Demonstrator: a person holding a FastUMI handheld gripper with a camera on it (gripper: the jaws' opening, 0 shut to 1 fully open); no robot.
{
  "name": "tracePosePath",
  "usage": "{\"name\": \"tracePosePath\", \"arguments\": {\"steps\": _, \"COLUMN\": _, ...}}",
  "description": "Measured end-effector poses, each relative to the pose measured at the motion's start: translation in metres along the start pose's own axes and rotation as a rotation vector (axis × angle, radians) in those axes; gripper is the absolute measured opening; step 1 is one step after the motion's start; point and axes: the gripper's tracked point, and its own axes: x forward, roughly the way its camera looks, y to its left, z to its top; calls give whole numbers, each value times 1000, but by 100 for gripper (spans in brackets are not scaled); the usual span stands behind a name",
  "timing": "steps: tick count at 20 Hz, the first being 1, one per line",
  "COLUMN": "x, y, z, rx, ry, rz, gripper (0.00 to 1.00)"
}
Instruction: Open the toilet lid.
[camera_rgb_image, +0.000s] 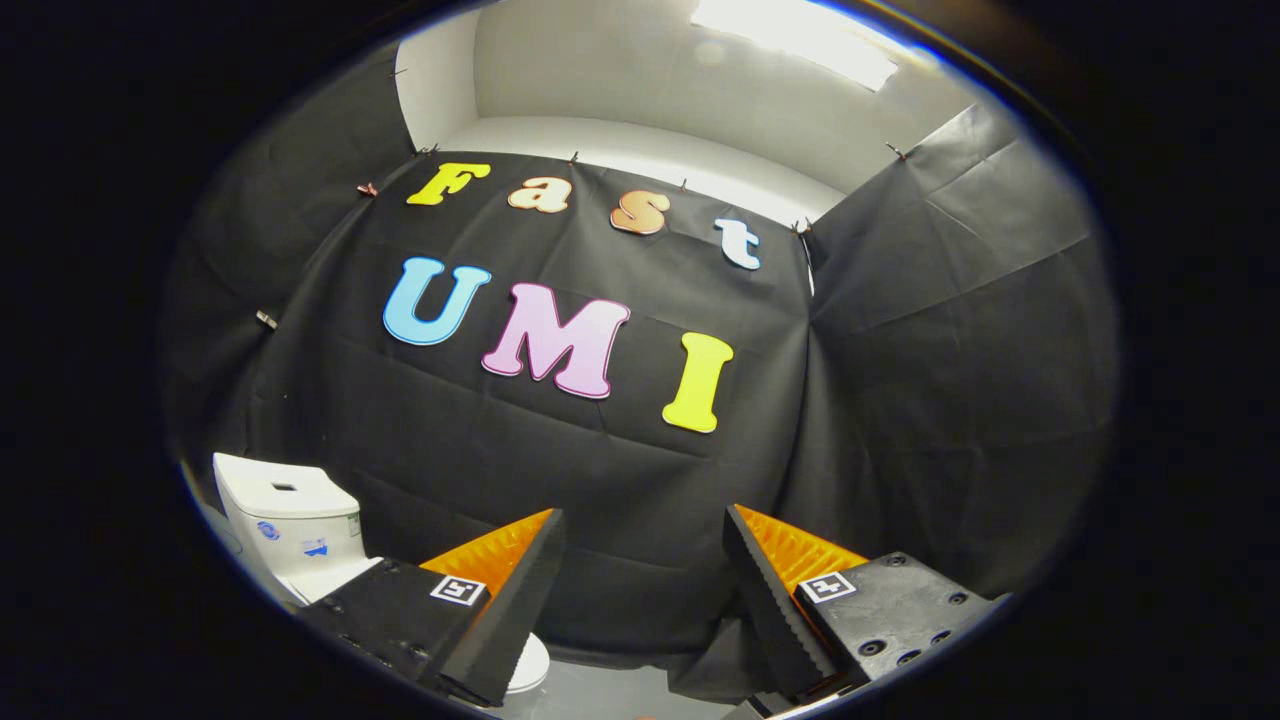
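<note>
I am holding the claw (645, 530) with its fingers spread wide apart, pinching nothing, and aiming it at the black cloth wall (620, 470). The toilet (290, 530) is sitting off to the claw's left, low down, its white tank beyond the left finger (510, 600) and its lid partly hiding behind that finger.

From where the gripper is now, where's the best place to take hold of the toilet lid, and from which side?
Probably the lid's front edge, reached from the front with a finger under it, since the tank marks the back, where a lid would hinge. The gripper is open, holding nothing, aimed at the cloth wall above the toilet, so it must drop and swing left. The lid's edge is mostly hidden behind the fingers.
</note>
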Motion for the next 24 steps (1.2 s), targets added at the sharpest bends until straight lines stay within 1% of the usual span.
{"name": "tracePosePath", "arguments": {"steps": 2, "x": -2, "y": -2, "z": 0, "rx": 28, "ry": 3, "rz": -3, "gripper": 97}}
{"name": "tracePosePath", "arguments": {"steps": 5, "x": 0, "y": -7, "z": -3, "rx": 22, "ry": 7, "rz": -19, "gripper": 97}}
{"name": "tracePosePath", "arguments": {"steps": 11, "x": -1, "y": -9, "z": -4, "rx": 42, "ry": 17, "rz": -24, "gripper": 97}}
{"name": "tracePosePath", "arguments": {"steps": 14, "x": 1, "y": -8, "z": -2, "rx": 76, "ry": 30, "rz": -19, "gripper": 97}}
{"name": "tracePosePath", "arguments": {"steps": 17, "x": 4, "y": -5, "z": -15, "rx": 110, "ry": 77, "rz": -11, "gripper": 97}}
{"name": "tracePosePath", "arguments": {"steps": 23, "x": 16, "y": 1, "z": -60, "rx": 245, "ry": 187, "rz": -42, "gripper": 98}}
{"name": "tracePosePath", "arguments": {"steps": 24, "x": 21, "y": 0, "z": -70, "rx": 274, "ry": 202, "rz": -60, "gripper": 98}}
